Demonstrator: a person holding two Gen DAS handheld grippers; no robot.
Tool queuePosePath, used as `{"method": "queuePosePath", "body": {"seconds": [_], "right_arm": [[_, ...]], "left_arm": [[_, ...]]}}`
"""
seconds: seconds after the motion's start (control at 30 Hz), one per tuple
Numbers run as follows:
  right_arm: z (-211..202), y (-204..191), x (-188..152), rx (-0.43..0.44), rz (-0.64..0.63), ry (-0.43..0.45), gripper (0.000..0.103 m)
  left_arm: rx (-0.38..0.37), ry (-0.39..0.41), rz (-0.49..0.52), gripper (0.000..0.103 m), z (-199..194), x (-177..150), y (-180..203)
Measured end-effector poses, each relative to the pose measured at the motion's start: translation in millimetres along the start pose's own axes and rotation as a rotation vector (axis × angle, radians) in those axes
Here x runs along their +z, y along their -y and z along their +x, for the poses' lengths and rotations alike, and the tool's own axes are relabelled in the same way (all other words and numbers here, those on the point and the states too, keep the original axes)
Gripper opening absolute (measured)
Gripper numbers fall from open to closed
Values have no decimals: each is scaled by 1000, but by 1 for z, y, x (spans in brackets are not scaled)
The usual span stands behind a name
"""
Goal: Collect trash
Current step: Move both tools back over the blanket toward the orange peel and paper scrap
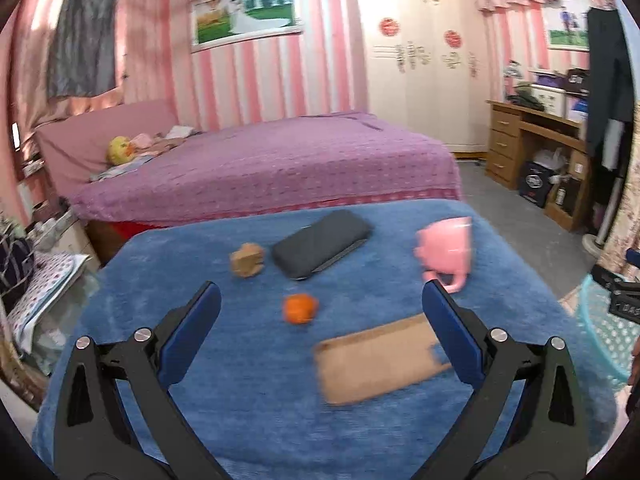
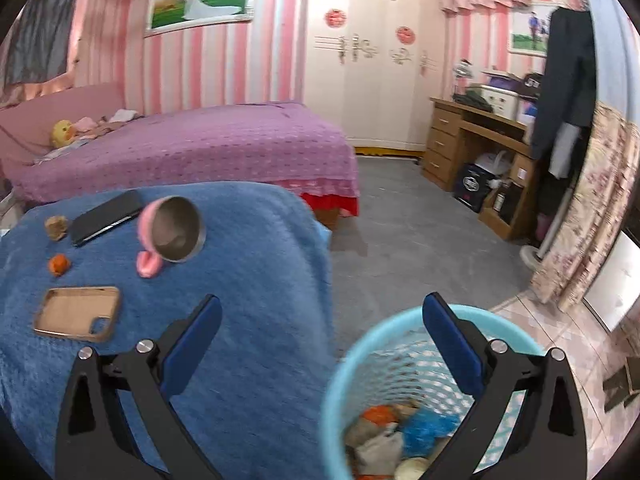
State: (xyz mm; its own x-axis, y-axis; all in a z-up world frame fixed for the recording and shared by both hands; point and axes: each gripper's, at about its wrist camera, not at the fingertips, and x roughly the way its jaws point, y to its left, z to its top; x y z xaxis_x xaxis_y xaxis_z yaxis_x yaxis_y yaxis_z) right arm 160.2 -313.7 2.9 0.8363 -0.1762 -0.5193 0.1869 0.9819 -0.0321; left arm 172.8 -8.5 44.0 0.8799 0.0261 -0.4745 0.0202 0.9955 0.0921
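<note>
On the blue-covered table (image 1: 248, 400) lie an orange scrap (image 1: 299, 309) and a brown crumpled scrap (image 1: 247, 259). My left gripper (image 1: 320, 304) hangs open above the table, the orange scrap just beyond the gap between its fingers. My right gripper (image 2: 322, 314) stands open with nothing between its fingers, over the table's right edge and the light blue mesh bin (image 2: 360, 364). The bin holds several scraps, orange, blue and beige. In the right wrist view the orange scrap (image 2: 59, 264) and the brown scrap (image 2: 56, 226) sit far left.
A dark phone (image 1: 322, 243), a tan phone case (image 1: 380, 358) and a tipped pink cup (image 1: 446, 250) also lie on the table. A purple bed (image 1: 260, 160) stands behind it. The bin (image 1: 604, 332) is on the floor at the table's right.
</note>
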Motion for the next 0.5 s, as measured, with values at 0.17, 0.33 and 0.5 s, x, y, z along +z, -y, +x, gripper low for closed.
{"method": "queuePosePath", "body": {"seconds": [0.17,0.33,0.5], "right_arm": [[7,-40,4,59,-23,-5,98],[16,-74,6,96,-50,-16,98],[28,-110,8,132,-88,-21,98]], "left_arm": [[84,-28,-28,97,17,-10,-46],[127,-66,-83,97,36,-23,-90],[140,-111,-159,97,47,-34,-126]]}}
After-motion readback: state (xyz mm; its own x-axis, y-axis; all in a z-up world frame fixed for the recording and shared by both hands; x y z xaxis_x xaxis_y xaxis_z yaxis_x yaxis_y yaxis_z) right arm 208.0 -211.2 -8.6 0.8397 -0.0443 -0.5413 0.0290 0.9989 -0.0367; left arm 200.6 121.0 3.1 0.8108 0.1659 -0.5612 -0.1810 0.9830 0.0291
